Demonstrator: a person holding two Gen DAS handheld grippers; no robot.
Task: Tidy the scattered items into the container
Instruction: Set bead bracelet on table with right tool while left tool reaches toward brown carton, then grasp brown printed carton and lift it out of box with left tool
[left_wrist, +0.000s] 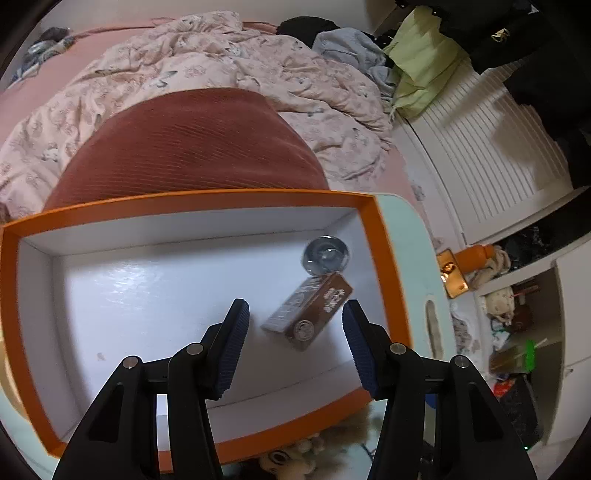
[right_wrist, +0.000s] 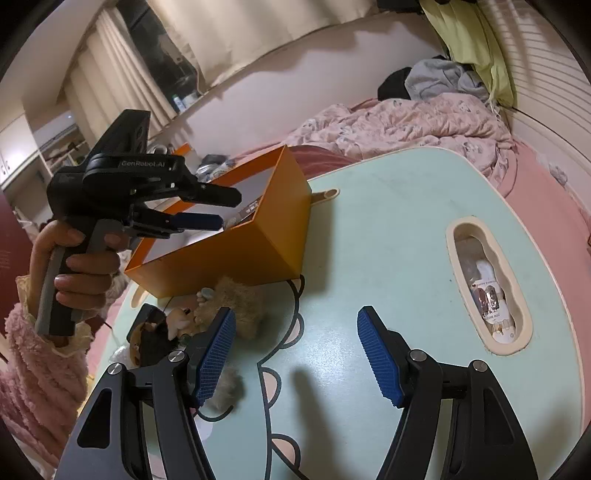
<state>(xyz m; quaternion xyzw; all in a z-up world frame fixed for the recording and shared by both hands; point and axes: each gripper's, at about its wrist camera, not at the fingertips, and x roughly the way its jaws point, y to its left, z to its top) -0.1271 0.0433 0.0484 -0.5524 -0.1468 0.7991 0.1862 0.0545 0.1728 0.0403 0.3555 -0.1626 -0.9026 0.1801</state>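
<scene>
An orange box (left_wrist: 384, 236) with a white inside stands on the mint table. In it lie a brown carton (left_wrist: 308, 312) and a clear round lid (left_wrist: 325, 254). My left gripper (left_wrist: 293, 321) is open and empty, hovering over the box's right part above the carton. In the right wrist view the orange box (right_wrist: 236, 254) stands at the table's left with the left gripper (right_wrist: 218, 210) over it. Plush toys (right_wrist: 229, 306) lie on the table in front of the box. My right gripper (right_wrist: 295, 332) is open and empty, just right of the plush toys.
The mint table (right_wrist: 388, 229) has an oval handle cut-out (right_wrist: 487, 284) at the right. A bed with a pink quilt (left_wrist: 221, 74) and a rust cushion (left_wrist: 184, 147) lies behind. Cluttered shelves (left_wrist: 517, 325) stand at the right.
</scene>
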